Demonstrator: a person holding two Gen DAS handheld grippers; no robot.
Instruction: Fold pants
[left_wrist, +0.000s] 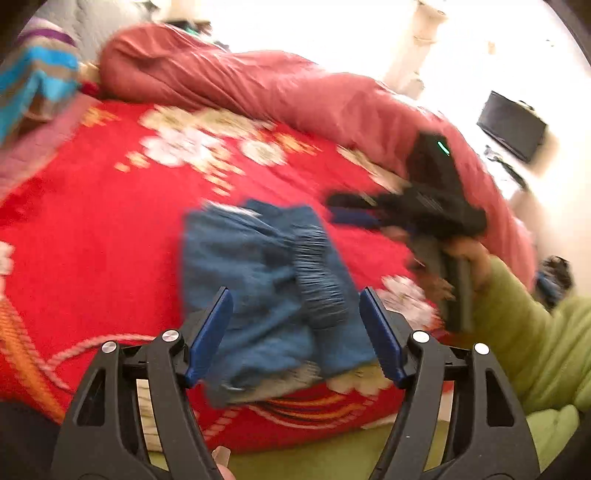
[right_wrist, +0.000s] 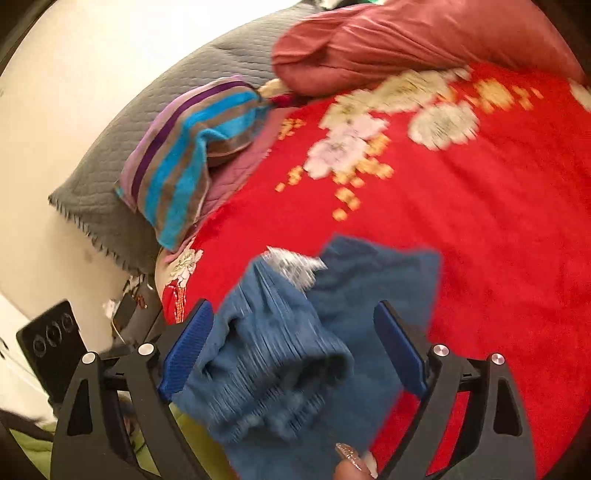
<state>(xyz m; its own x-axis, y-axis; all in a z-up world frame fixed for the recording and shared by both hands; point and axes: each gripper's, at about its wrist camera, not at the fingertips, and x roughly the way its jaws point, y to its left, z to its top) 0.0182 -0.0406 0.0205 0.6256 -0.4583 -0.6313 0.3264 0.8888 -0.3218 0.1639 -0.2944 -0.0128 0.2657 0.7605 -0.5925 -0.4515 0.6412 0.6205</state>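
The blue pants (left_wrist: 273, 291) lie bunched, roughly folded but untidy, on the red floral bedspread (left_wrist: 92, 229) near the bed's edge. Both the left tool (left_wrist: 295, 332) and right tool (right_wrist: 291, 350) gape wide and empty, so folding looks only partly done, with squaring and flattening left.

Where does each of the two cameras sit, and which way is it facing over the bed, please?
Left wrist: sits behind the open left gripper, facing across the red bedspread at the blue pants; the right gripper and a green sleeve show at right.
Right wrist: sits behind the open right gripper, close over the pants, facing the striped towel and grey pillow; a fingernail shows below.
Shared: pants, bedspread, towel, pink duvet.
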